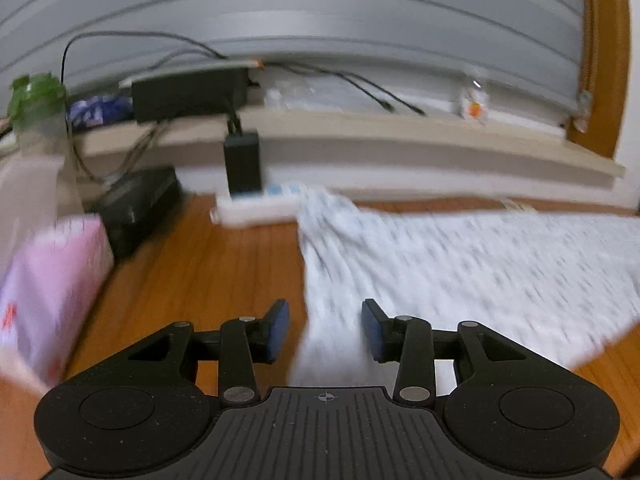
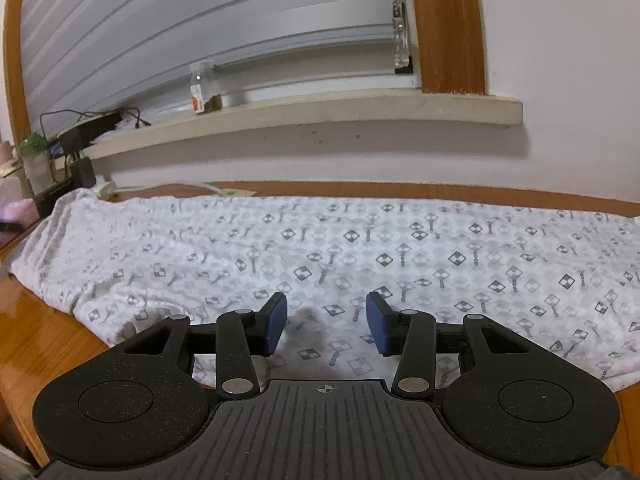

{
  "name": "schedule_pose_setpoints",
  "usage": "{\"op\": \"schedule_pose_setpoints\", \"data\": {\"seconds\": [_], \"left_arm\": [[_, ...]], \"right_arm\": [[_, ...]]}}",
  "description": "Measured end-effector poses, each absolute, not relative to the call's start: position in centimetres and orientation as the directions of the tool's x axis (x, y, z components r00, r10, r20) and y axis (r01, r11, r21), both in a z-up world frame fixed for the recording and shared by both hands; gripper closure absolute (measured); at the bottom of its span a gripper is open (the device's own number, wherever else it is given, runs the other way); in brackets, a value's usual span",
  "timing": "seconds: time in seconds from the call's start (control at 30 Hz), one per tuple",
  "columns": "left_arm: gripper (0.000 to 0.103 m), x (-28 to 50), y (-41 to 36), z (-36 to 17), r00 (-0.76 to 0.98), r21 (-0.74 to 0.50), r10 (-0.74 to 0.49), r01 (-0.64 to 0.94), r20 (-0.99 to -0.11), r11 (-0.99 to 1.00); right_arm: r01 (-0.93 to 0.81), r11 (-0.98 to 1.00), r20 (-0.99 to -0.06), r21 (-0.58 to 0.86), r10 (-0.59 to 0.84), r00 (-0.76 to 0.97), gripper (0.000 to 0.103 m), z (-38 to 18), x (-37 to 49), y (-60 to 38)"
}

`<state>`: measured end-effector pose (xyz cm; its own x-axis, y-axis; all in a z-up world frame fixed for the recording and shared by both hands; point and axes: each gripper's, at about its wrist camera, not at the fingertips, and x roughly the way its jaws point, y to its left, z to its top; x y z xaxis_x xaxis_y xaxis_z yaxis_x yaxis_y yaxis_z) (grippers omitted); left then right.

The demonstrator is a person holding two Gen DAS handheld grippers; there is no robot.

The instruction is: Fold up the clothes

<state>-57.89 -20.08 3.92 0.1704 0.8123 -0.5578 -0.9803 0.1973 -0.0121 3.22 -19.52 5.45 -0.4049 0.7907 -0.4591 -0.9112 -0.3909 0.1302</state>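
Patterned white garment [image 2: 360, 248] spread flat across the wooden tabletop [image 2: 36, 320], reaching almost from end to end below the windowsill [image 2: 320, 120]; its left end [image 1: 332, 248] narrow and bunched near a white power strip [image 1: 256, 204].

Left tongs [image 1: 325, 330] released, blue pads apart, a fold of the cloth lying between them but not pinched. Left view smeared with blur. Right tongs [image 2: 326, 328] likewise released, poised low over the near hem at mid-garment, grasping nothing.

Step in hand, by the look of it: laying out and smoothing done, first fold not yet begun. Next move likely calls for pinching the near edge at both stations, lifting just clear of the wood and carrying it over to the far edge evenly, so as not to drag the bunched end towards the power strip and cables.

Containers: pink tissue box [image 1: 52, 292] at far left; clear bottle with green lid [image 1: 34, 116] behind it, contents not discernible; small jar [image 2: 205, 90] on the sill, brownish matter at the bottom.
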Motion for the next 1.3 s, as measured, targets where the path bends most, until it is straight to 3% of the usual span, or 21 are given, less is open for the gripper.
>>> {"op": "schedule_pose_setpoints", "data": {"seconds": [0.2,0.27,0.3,0.4,0.47,0.6,0.7,0.8,0.93,1.13,1.3], "left_arm": [[0.062,-56.7,-21.9,1.8,0.169,0.011,0.792,-0.976,-0.587,0.216],[0.081,-56.9,-21.5,1.8,0.170,0.011,0.795,-0.976,-0.582,0.216],[0.097,-57.0,-21.4,1.9,0.177,0.007,0.796,-0.975,-0.578,0.221],[0.100,-58.5,-22.2,3.0,0.160,0.004,0.820,-0.981,-0.550,0.195],[0.097,-60.1,-22.7,3.9,0.134,-0.002,0.830,-0.987,-0.542,0.158],[0.092,-61.2,-22.5,3.0,0.062,0.076,0.765,-0.987,-0.641,0.143],[0.071,-61.7,-22.5,3.3,0.035,0.090,0.773,-0.989,-0.634,0.118],[0.064,-61.2,-21.3,4.6,0.052,0.074,0.798,-0.990,-0.600,0.120],[0.045,-58.8,-16.6,5.8,0.099,0.057,0.814,-0.985,-0.573,0.160],[0.044,-55.1,-7.9,5.5,0.132,0.046,0.804,-0.980,-0.580,0.193],[0.044,-53.2,-4.3,3.6,0.067,0.143,0.795,-0.971,-0.603,0.191]], "right_arm": [[-0.910,-0.392,-0.452,0.135,0.793,-0.408,0.057,5.5,3.3,-19.6],[-0.911,-0.390,-0.449,0.133,0.796,-0.406,0.057,5.5,3.3,-19.6],[-0.912,-0.389,-0.449,0.132,0.796,-0.405,0.057,5.5,3.3,-19.6],[-0.912,-0.388,-0.448,0.131,0.798,-0.404,0.057,5.5,3.4,-19.7],[-0.913,-0.387,-0.447,0.130,0.799,-0.402,0.057,5.5,3.4,-19.7],[-0.914,-0.385,-0.444,0.128,0.802,-0.400,0.057,5.5,3.4,-19.7],[-0.915,-0.383,-0.442,0.127,0.804,-0.398,0.057,5.5,3.4,-19.7],[-0.916,-0.381,-0.441,0.126,0.805,-0.396,0.057,5.5,3.5,-19.6],[-0.917,-0.379,-0.441,0.126,0.807,-0.394,0.057,5.5,3.5,-19.7],[-0.918,-0.375,-0.429,0.126,0.814,-0.392,0.052,5.6,3.7,-19.8],[-0.917,-0.380,-0.426,0.120,0.815,-0.394,0.052,5.6,3.6,-19.8]]}}
